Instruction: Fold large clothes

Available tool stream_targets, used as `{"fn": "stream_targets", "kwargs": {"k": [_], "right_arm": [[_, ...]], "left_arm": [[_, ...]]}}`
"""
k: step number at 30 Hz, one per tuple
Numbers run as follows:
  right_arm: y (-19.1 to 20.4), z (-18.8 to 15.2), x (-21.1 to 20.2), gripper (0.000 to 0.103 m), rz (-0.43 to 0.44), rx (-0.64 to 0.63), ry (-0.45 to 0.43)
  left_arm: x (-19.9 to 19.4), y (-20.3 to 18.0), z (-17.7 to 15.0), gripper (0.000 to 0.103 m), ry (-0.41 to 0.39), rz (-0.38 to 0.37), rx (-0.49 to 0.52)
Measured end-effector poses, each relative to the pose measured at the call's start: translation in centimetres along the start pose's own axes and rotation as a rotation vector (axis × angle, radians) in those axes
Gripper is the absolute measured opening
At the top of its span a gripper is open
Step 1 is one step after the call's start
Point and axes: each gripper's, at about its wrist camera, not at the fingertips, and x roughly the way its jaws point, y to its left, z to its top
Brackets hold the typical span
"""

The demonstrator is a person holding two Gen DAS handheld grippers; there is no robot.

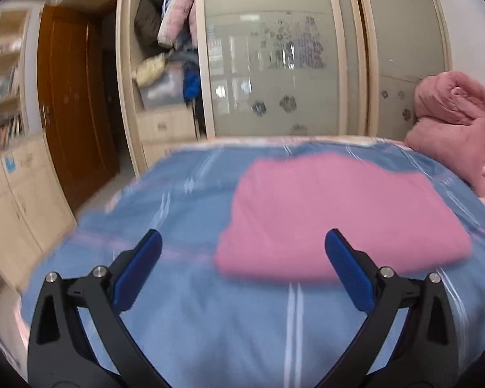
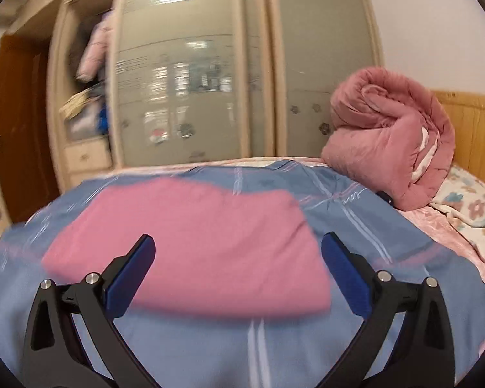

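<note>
A pink garment [image 1: 333, 216] lies folded into a flat rectangle on the blue bedsheet [image 1: 184, 200]; it also shows in the right wrist view [image 2: 194, 242]. My left gripper [image 1: 242, 242] is open and empty, held above the sheet at the garment's near left corner. My right gripper [image 2: 237, 249] is open and empty, held over the garment's near edge. Both views are blurred by motion.
A rolled pink quilt [image 2: 391, 142] sits at the bed's far right by the wooden headboard [image 2: 472, 129], with a floral pillow [image 2: 468, 207] beside it. A wardrobe with sliding doors [image 1: 274, 64] stands beyond the bed, and a wooden door [image 1: 71, 103] at left.
</note>
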Motion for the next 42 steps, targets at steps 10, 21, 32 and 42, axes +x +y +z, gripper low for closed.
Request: {"fn": "stream_targets", "kwargs": {"k": [10,21,32,42], "right_arm": [[1.4,-7.3,-6.8,0.102,-0.005,-0.043,0.094],[0.6,3.8,-8.2,0.102,-0.083,-0.025,0.028],[2.4,1.3,-4.5,0.102,-0.092,-0.025,0.101],[0.4,0.2,-2.3,0.102,-0.139,0.057,0.142]], "left_arm": [[-6.8,-1.5,-9.9,0.101,0.103,-0.007,0.018],[-9.0,-3.1,-0.5,0.101,-0.034,-0.052,0.002],[-6.3,-5.3,-0.3,0.101,0.028,-0.066,-0.034],[-1.5,-7.3,-2.8,0.101,0.162,-0.105,0.007]]}}
